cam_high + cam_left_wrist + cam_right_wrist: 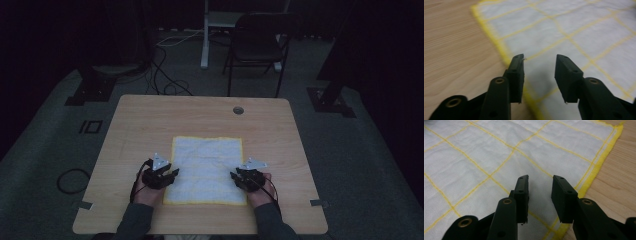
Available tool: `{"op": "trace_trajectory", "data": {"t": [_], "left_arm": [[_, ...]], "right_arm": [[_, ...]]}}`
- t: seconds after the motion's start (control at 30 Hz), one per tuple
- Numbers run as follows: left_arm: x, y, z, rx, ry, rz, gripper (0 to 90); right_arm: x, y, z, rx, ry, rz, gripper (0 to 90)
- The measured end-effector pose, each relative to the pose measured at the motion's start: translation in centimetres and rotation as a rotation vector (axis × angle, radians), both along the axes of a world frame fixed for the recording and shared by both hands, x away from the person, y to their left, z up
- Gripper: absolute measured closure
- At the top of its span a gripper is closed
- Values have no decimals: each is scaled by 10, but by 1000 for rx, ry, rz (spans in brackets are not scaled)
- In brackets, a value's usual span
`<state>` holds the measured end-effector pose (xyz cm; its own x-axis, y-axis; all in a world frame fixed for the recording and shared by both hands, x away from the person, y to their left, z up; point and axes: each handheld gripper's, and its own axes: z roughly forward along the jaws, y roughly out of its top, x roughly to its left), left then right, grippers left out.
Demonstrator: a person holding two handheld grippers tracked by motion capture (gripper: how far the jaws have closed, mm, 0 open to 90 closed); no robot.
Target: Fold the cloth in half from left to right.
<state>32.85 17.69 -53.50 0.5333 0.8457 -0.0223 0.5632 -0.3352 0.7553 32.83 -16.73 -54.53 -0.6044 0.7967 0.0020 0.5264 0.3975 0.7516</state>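
Cloth [207, 167]: white with yellow grid lines and a yellow hem, lying flat in the middle of the table [150, 120], on the near half, between the two grippers.
Step in hand: judged as taking hold of the cloth by its two side edges, near the front corners, likely for a fold or a lift.
Doing it well: each gripper should straddle the hem, one jaw under and one over, and pinch the yellow border itself rather than the white middle; both sides should close at matching spots so the cloth rises evenly and does not skew.
Left gripper [539, 65]: jaws parted with bare cloth showing in the gap; it hangs low over the left hem, gripping nothing.
Right gripper [540, 187]: jaws parted about as wide, nothing between them; it hangs over the cloth just inside the right hem, the pads off the fabric.
Risk: a pinch set too far inward may bunch the cloth instead of catching the edge.
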Motion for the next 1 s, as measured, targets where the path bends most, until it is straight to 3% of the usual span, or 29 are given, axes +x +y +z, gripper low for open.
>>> {"op": "trace_trajectory", "data": {"t": [0.17, 0.33, 0.53, 0.73, 0.9, 1.0], "left_arm": [[7, 10, -3, -15, 26, 74, 533], [10, 13, -6, -17, 51, 106, 525], [13, 10, -7, -37, 50, 82, 523], [15, 4, -9, -101, 68, 33, 521], [16, -1, -9, -130, 80, 16, 519], [17, -6, -9, -125, 79, 0, 519]], "right_arm": [[0, 0, 0, 1, 0, 1, 664], [0, 0, 0, 2, -1, 4, 662], [0, 0, 0, 0, -2, 5, 662], [0, 0, 0, 1, -2, 4, 662], [0, 0, 0, 0, -3, 5, 663], [0, 0, 0, 0, -3, 5, 663]]}}
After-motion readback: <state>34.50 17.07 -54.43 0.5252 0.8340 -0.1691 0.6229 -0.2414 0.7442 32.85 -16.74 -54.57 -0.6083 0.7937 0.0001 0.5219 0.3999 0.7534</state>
